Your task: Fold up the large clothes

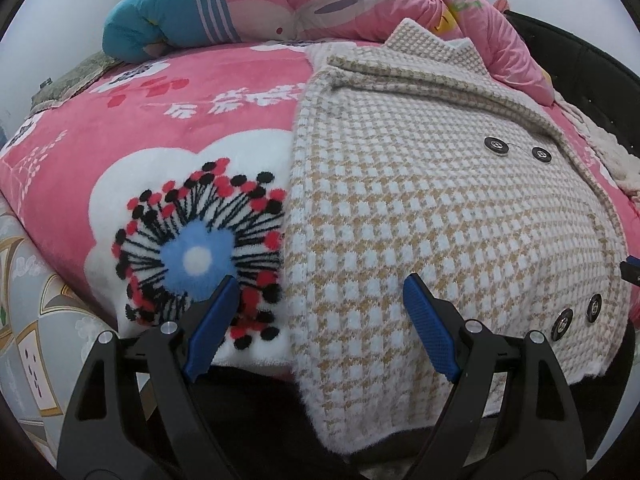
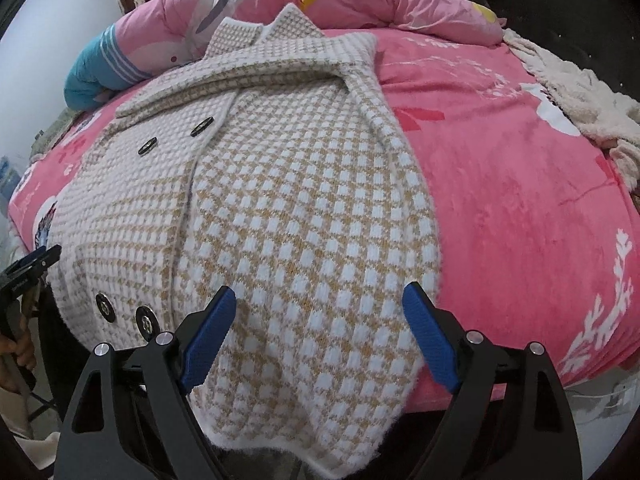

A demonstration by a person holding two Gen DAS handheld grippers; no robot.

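A tan-and-white houndstooth knit coat with black buttons lies front up on a pink bed, both sleeves folded in over the body, collar at the far end. It also shows in the right wrist view. My left gripper is open and empty above the coat's left folded sleeve near the hem, which hangs over the bed's front edge. My right gripper is open and empty above the right folded sleeve near the hem. The left gripper's tip shows at the right wrist view's left edge.
A pink flower-print blanket covers the bed. A bunched pink and teal quilt lies along the far side. A cream fuzzy cloth lies at the right edge, by a black headboard.
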